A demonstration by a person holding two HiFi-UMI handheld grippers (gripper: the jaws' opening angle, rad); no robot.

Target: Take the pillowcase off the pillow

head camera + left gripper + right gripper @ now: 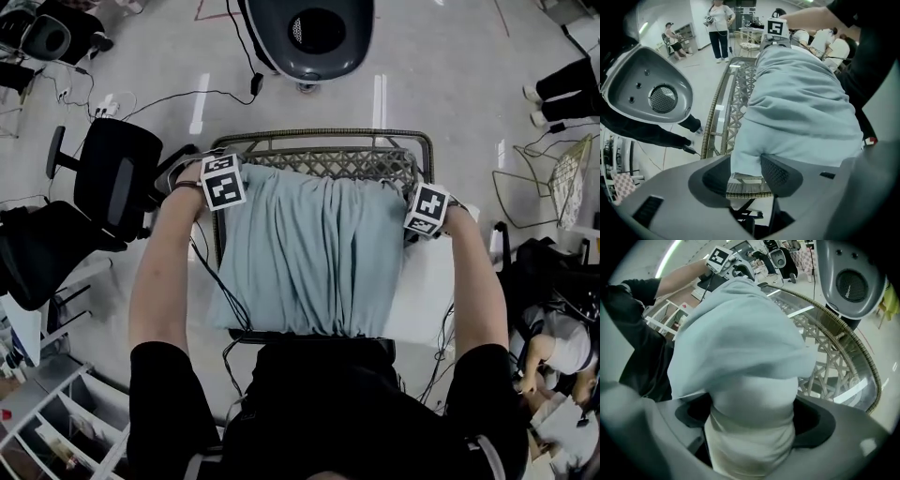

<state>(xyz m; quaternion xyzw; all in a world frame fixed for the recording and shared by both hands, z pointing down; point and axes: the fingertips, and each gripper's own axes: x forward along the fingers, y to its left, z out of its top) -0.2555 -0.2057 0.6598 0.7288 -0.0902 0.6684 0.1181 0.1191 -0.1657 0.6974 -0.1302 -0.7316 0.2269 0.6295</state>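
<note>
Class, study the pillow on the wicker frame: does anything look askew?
Yes. The blue pillowcase is bunched in folds and sits off-centre, leaving the white pillow bare along its right side in the head view.

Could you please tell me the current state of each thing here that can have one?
Pale blue fabric pillowcase: on the pillow, rumpled, not yet pulled off.
White pillow: lying on the brown woven wicker frame, mostly covered, one end bare.
Left gripper: open, pillowcase corner between its fingers.
Right gripper: open wide, bare pillow end between its fingers.
</note>
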